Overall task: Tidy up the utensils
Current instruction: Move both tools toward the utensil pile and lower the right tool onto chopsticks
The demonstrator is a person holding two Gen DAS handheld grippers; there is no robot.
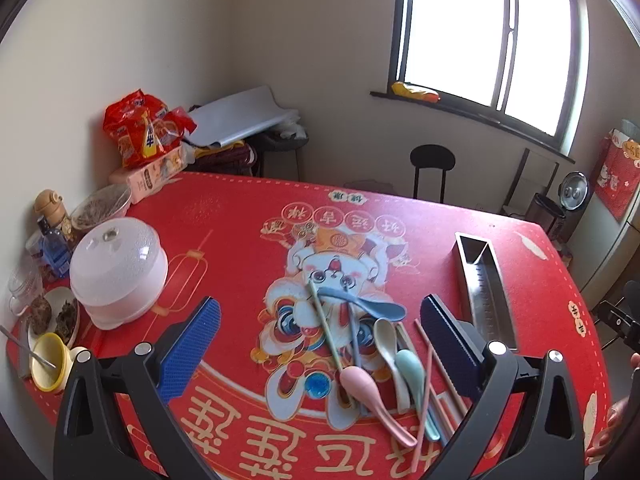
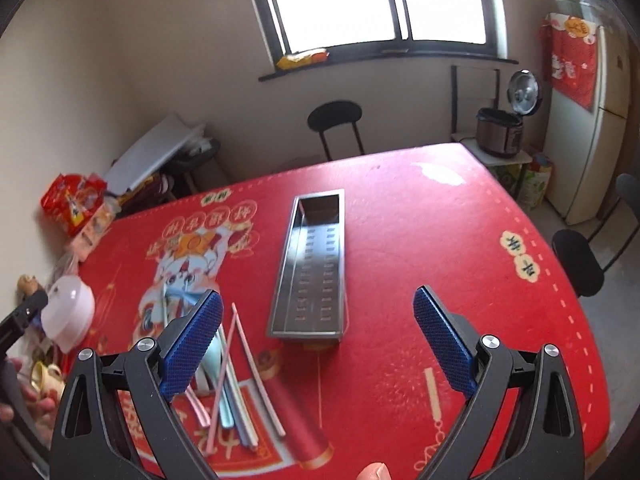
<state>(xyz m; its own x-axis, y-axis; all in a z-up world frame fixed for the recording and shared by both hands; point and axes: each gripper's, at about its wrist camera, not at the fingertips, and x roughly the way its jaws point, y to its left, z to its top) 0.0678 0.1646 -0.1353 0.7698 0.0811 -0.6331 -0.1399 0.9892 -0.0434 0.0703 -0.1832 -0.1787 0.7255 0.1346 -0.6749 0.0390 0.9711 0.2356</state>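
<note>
Across the bench, covered by a red printed mat, nothing is sorted yet. Steel perforated tray sits right of centre, long axis running near to far, open and empty; judged to be the destination, set so long items drop in lengthwise. Utensil pile lies just left of the tray: blue spoon across the far end, cream spoon, mint spoon and pink spoon nearer, pastel chopsticks crossing among them. Left tool hovers above the pile, jaws spread wide, gripping nothing. Right tool hovers near the tray's near end, jaws likewise spread and empty.

Left wrist view alone shows the spoons individually, plus the white domed cover and dishes at far left. Right wrist view alone shows the tray floor and its slots.
</note>
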